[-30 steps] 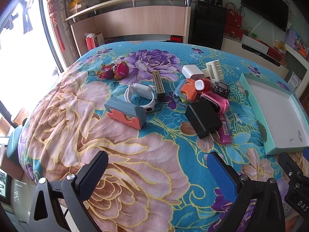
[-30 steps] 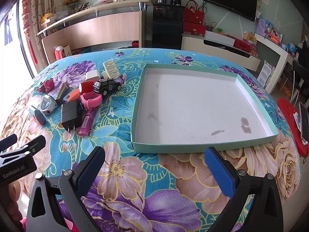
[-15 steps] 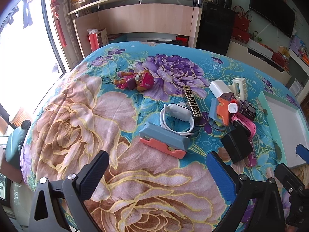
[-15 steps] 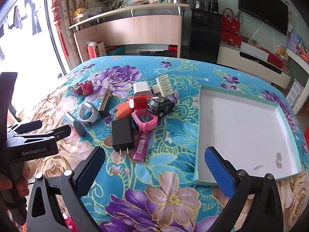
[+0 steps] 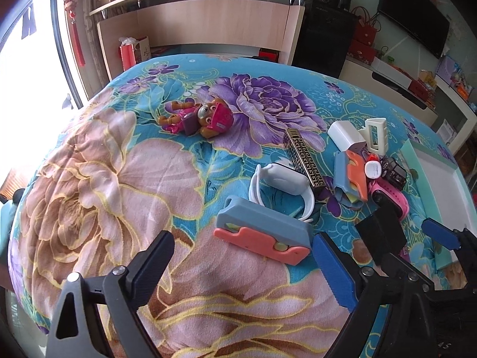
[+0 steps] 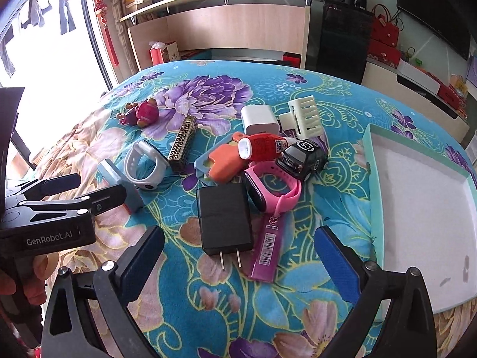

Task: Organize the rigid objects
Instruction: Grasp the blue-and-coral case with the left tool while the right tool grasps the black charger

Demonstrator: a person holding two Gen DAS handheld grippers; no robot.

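Observation:
A pile of small items lies on the floral bedspread. My left gripper [image 5: 242, 246] has its jaws closing, with a blue-and-coral case [image 5: 263, 235] lying in the gap just ahead, untouched. Behind the case are a white smartwatch [image 5: 283, 185] and a gold-patterned bar [image 5: 304, 161]. My right gripper [image 6: 238, 234] is also closing, pads clear of the black charger [image 6: 225, 219] that lies between its fingertips. Beside the charger are a pink watch [image 6: 274, 194], a magenta barcode tube [image 6: 266, 250], a black toy car [image 6: 304, 156] and a red bottle [image 6: 262, 146].
A shallow teal-rimmed tray [image 6: 372, 179] with a white floor lies to the right of the pile. A pup figure [image 5: 205, 117] lies apart at the far left. A white charger cube [image 6: 259, 117] and cream hair claw [image 6: 304, 116] sit behind the pile. The bed's left edge borders a window.
Both grippers have swung left across the bed, away from the tray and toward the pile. The case and the charger now sit close ahead of the jaws, which have narrowed slightly.

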